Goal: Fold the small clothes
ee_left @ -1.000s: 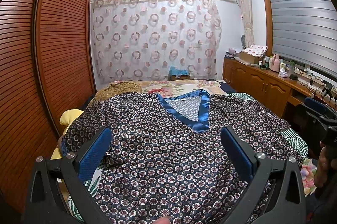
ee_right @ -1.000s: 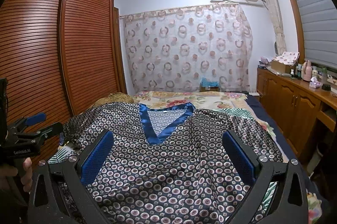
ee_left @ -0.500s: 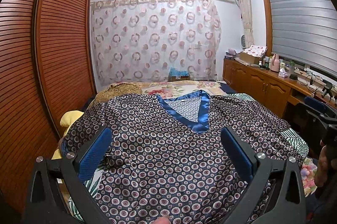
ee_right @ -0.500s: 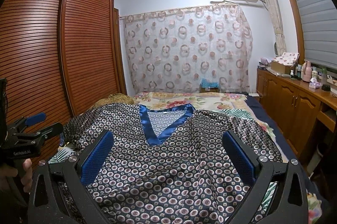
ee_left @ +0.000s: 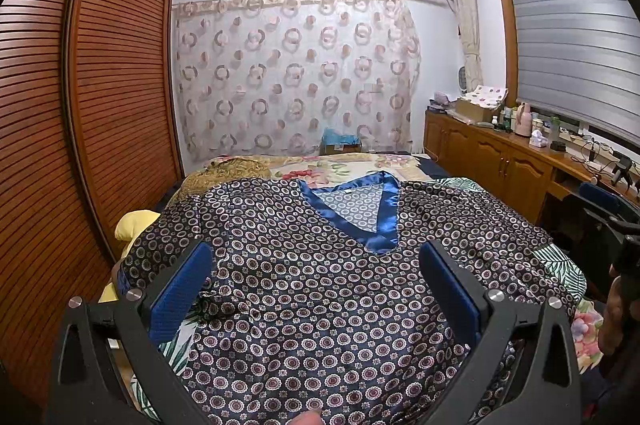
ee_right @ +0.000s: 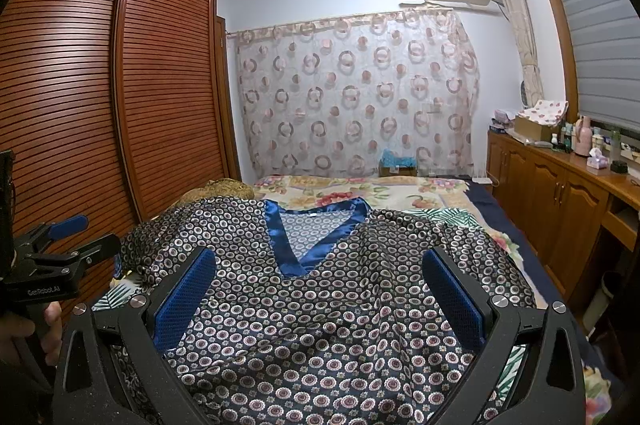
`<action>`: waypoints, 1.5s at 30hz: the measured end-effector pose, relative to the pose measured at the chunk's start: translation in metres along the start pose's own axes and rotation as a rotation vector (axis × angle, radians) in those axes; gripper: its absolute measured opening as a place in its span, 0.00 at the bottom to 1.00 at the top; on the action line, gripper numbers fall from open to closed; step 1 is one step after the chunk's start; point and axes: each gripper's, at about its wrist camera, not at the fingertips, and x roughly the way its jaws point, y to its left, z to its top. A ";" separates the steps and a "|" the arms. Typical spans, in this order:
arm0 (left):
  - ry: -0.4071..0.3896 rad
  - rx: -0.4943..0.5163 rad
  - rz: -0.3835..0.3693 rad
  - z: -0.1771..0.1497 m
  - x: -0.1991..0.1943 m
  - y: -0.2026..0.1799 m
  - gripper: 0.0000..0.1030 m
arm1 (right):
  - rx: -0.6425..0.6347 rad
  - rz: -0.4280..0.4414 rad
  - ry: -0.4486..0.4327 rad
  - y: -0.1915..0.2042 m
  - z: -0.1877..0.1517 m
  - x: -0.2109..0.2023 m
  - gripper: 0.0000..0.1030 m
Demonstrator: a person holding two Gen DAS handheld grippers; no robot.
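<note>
across the bed (ee_right: 400, 191) the slick patterned top (ee_left: 320, 305) lies flat; my left hand-held gripper (ee_left: 316, 289) and right hand-held gripper (ee_right: 320, 293) gape empty, so i risk pinching both layers.

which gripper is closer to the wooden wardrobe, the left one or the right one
Left. The left gripper is held off the shirt's wardrobe-side edge, close to the wardrobe. The right gripper hangs open over the shirt's middle, farther away.

Bed (ee_right: 492, 203) carries a floral cover (ee_right: 360, 189). Dark patterned top (ee_right: 328, 313) with blue V-neck lies spread flat across near half. Brownish-gold cloth (ee_right: 218, 189) at far left; yellow item (ee_left: 134, 223) at left edge
</note>
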 end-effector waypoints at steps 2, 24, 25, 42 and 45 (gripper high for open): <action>0.000 0.000 0.000 0.001 0.000 0.001 1.00 | 0.000 0.000 -0.001 0.000 0.000 0.000 1.00; -0.001 0.005 0.003 0.000 0.000 0.001 1.00 | -0.001 0.002 -0.006 0.001 -0.001 0.001 1.00; 0.000 0.007 0.003 0.000 0.001 0.001 1.00 | -0.001 0.003 -0.006 0.001 -0.001 0.001 1.00; 0.149 -0.043 0.067 -0.040 0.040 0.083 1.00 | -0.020 0.105 0.105 0.016 -0.015 0.059 1.00; 0.163 -0.063 0.097 -0.046 0.045 0.109 1.00 | -0.044 0.125 0.131 0.019 -0.013 0.080 1.00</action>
